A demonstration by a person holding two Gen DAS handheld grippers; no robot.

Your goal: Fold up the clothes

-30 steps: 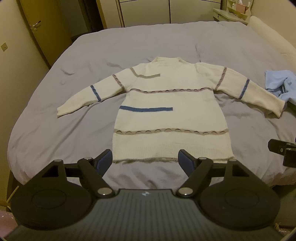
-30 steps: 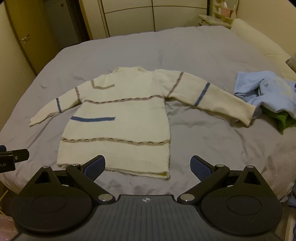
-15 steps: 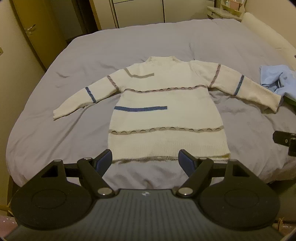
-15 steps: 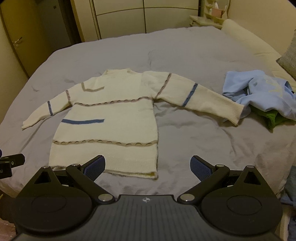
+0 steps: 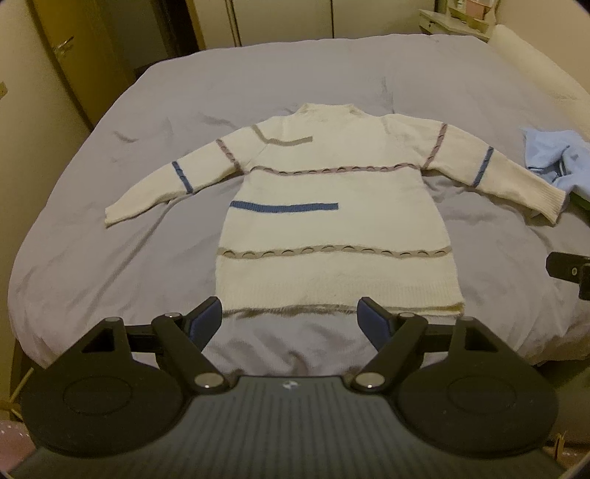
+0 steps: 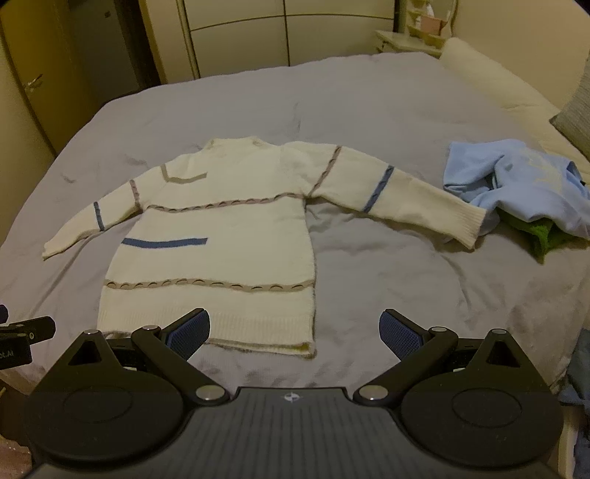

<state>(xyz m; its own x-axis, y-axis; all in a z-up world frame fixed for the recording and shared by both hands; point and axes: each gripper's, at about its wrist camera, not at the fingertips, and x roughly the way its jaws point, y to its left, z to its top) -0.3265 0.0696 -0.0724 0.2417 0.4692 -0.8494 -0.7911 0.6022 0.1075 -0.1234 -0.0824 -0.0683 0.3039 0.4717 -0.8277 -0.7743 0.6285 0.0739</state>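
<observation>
A cream sweater [image 5: 332,224] with blue and taupe stripes lies flat on the grey bed [image 5: 92,258], both sleeves spread out, hem toward me. My left gripper [image 5: 291,318] hovers open just short of the hem, nothing between its fingers. In the right wrist view the same sweater [image 6: 221,243] lies left of centre. My right gripper [image 6: 295,333] is open and empty above the hem's right corner. Each gripper's tip shows at the edge of the other view.
A light blue garment [image 6: 516,184] lies crumpled over a green one [image 6: 542,235] at the right, touching the sweater's right cuff. A pillow [image 6: 497,81] lines the right side. Wardrobe doors [image 6: 287,33] and a yellow door [image 5: 62,62] stand behind the bed.
Both grippers have drawn back and shifted slightly, so the sweater sits a bit further and more to the left in the right wrist view. The sweater itself has not moved.
</observation>
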